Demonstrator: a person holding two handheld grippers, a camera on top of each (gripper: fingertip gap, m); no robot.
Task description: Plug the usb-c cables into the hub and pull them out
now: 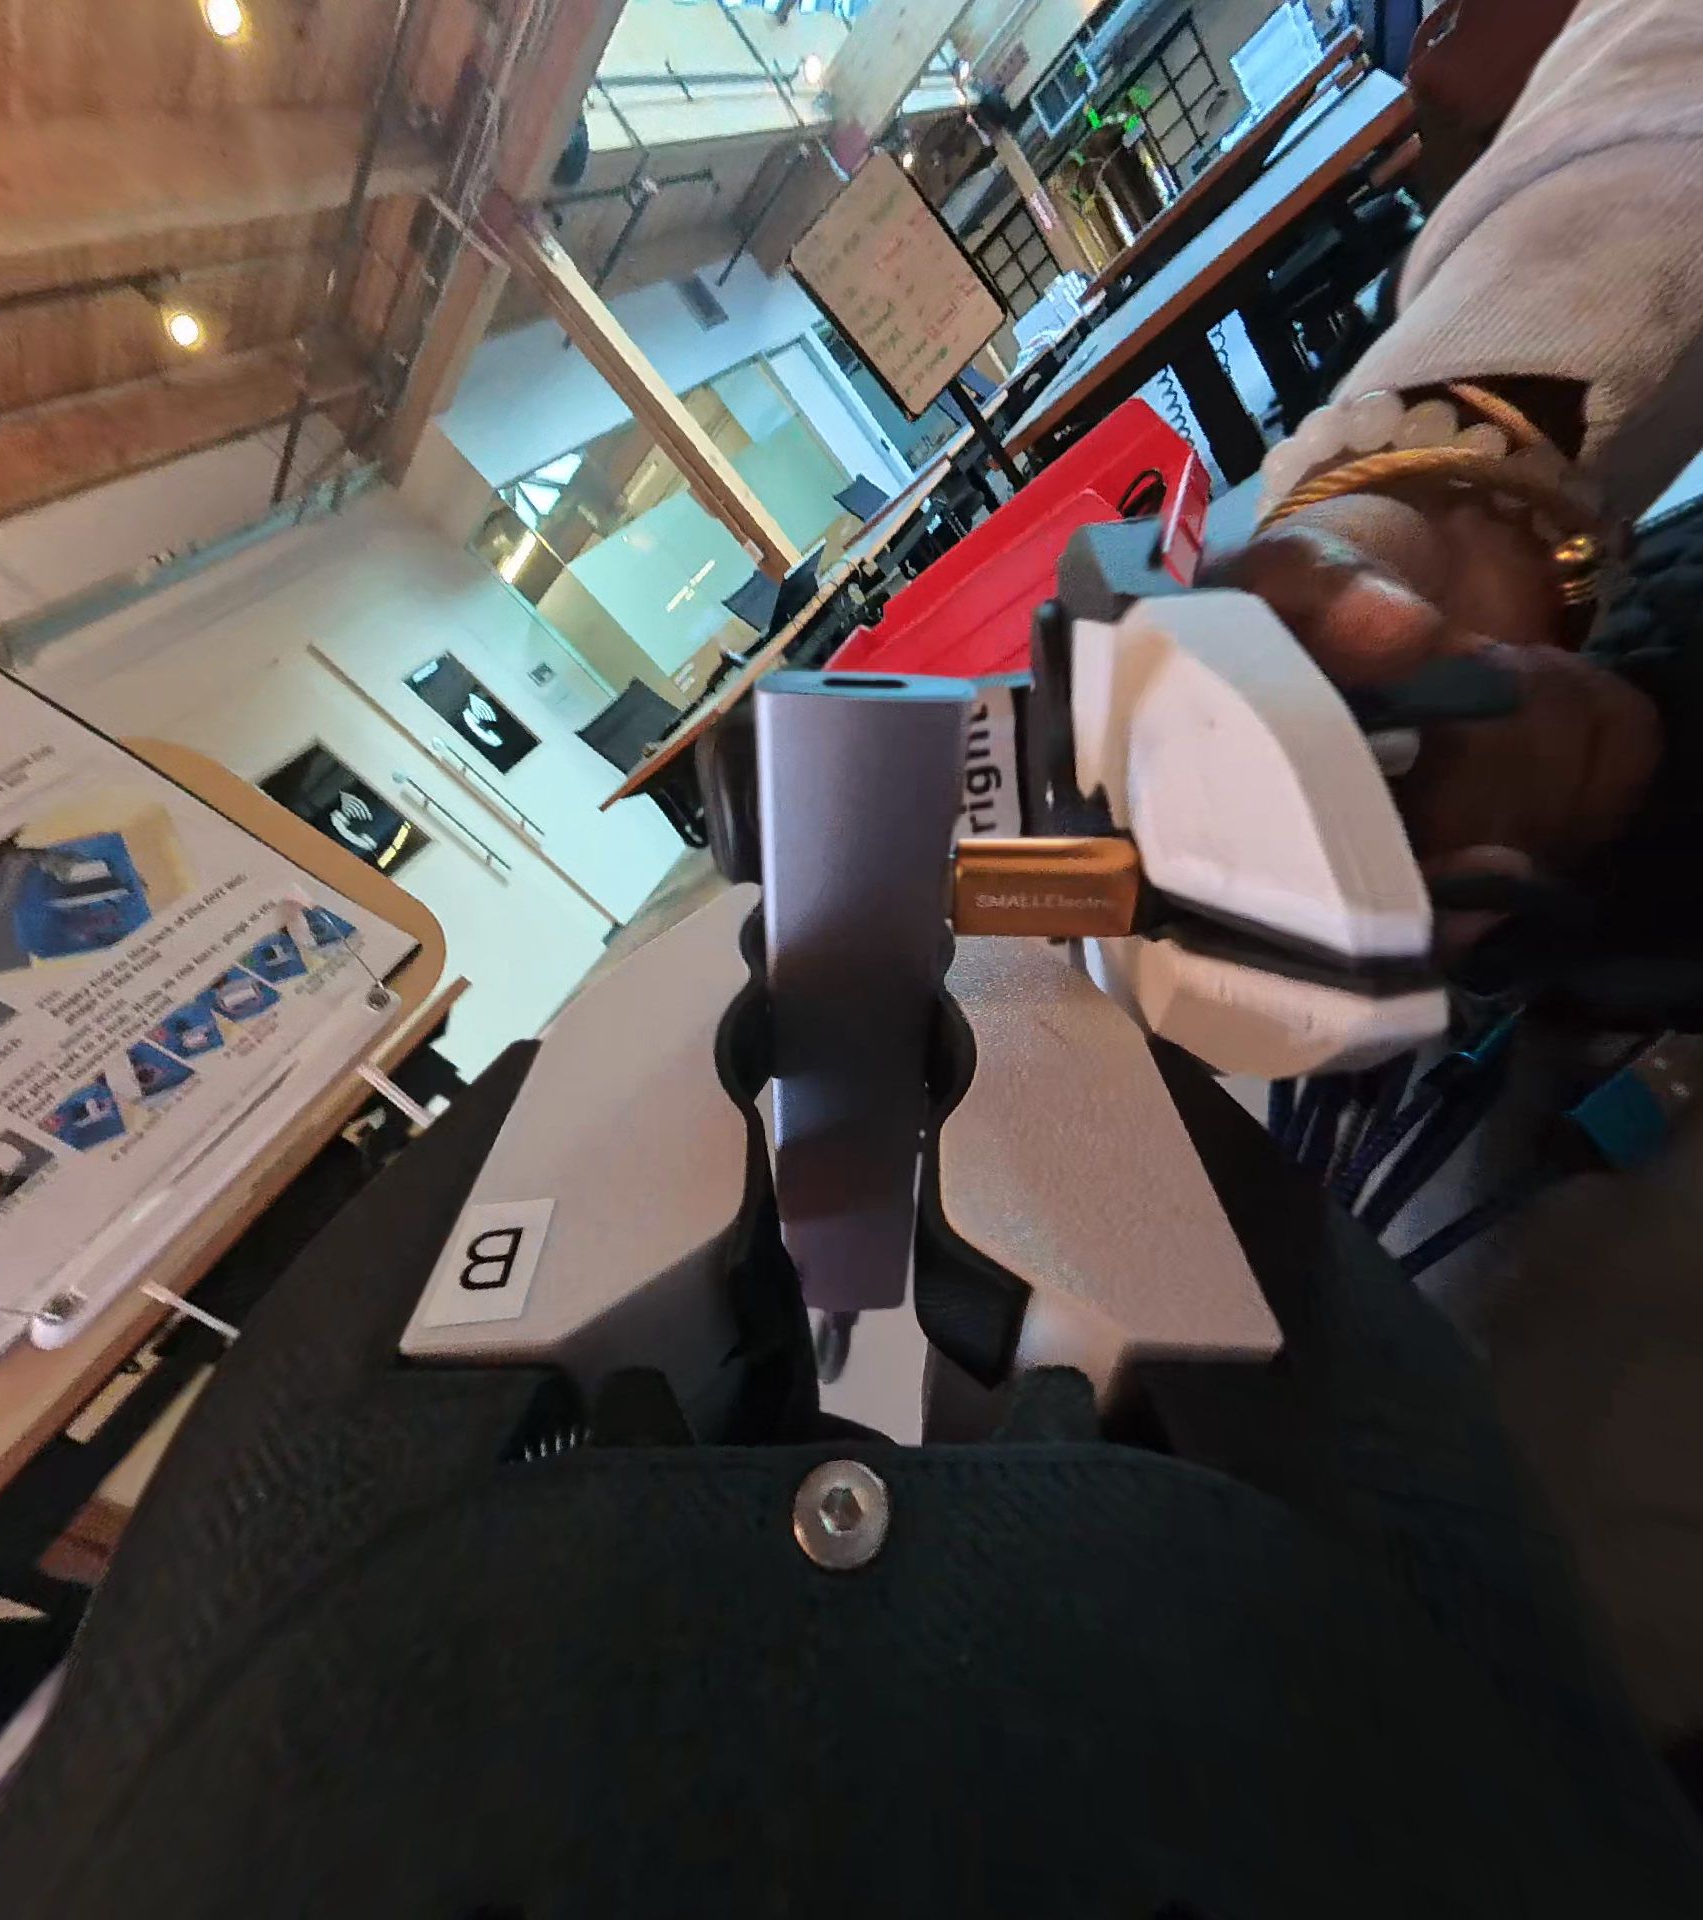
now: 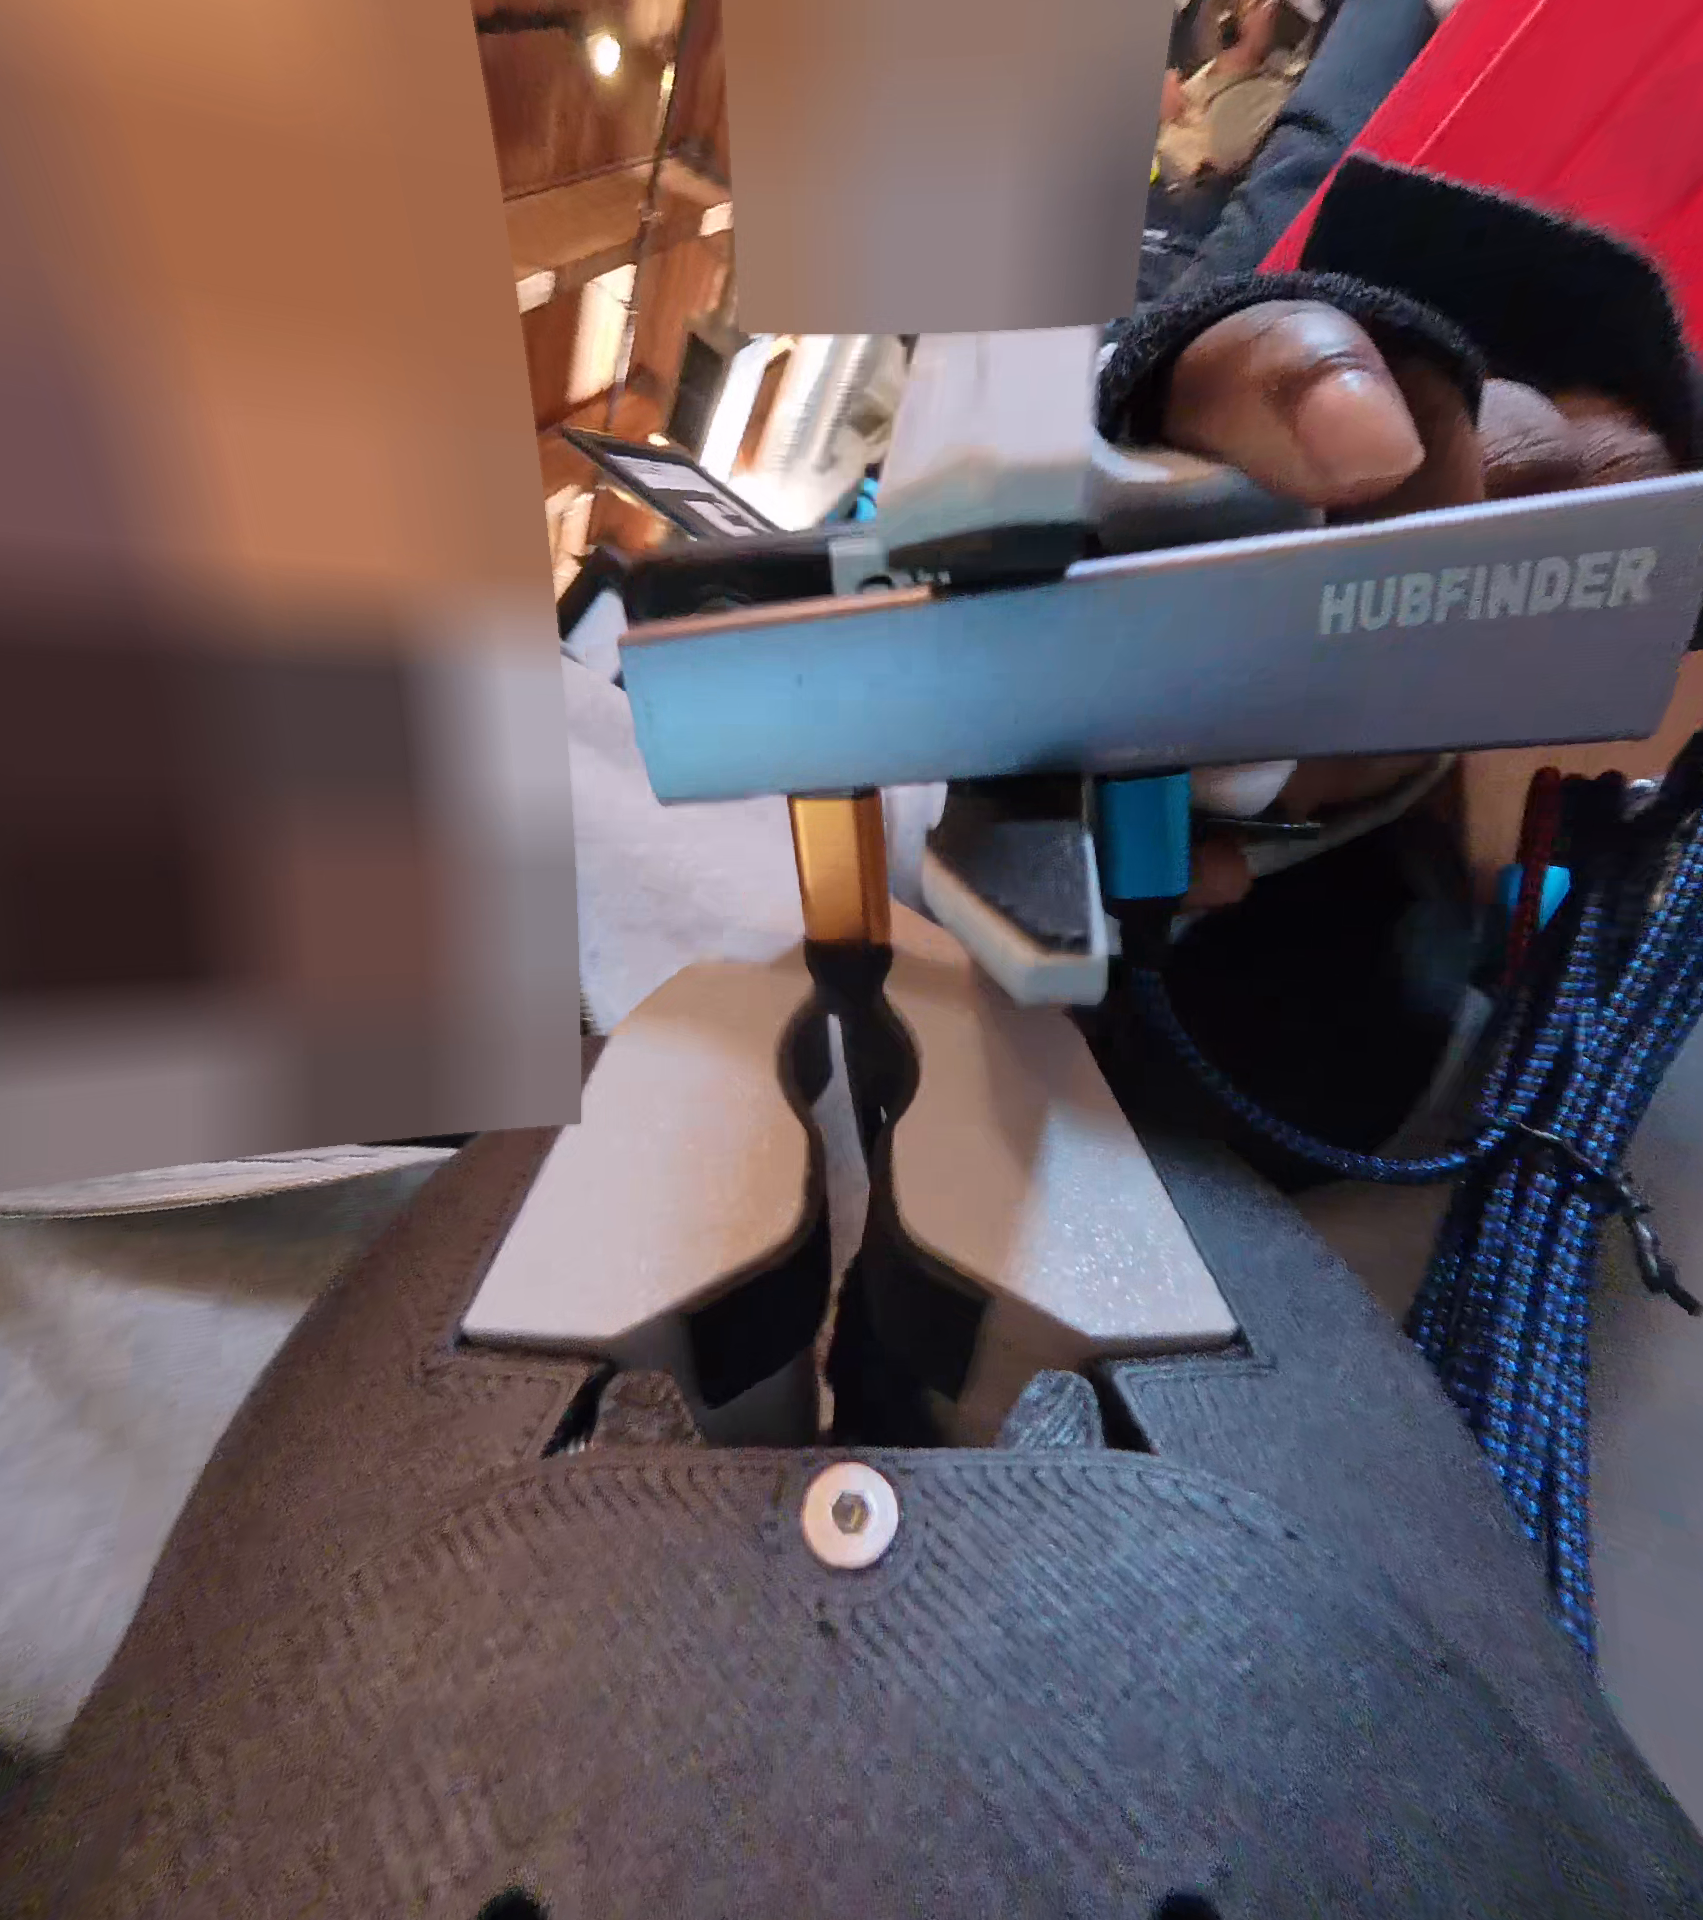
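2 tools (image 1: 842, 1023) (image 2: 852, 997), 1 hub (image 1: 852, 935), 2 plugs (image 2: 839, 873) (image 2: 1143, 836)

The blue braided cable (image 2: 1595, 1091) runs off the frame's lower right.

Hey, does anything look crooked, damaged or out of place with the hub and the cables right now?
Nothing stands out. The left claw grips the grey hub squarely, and the gold USB-C plug, held by the right claw, meets the hub's side straight on. The blue plug also sits straight.
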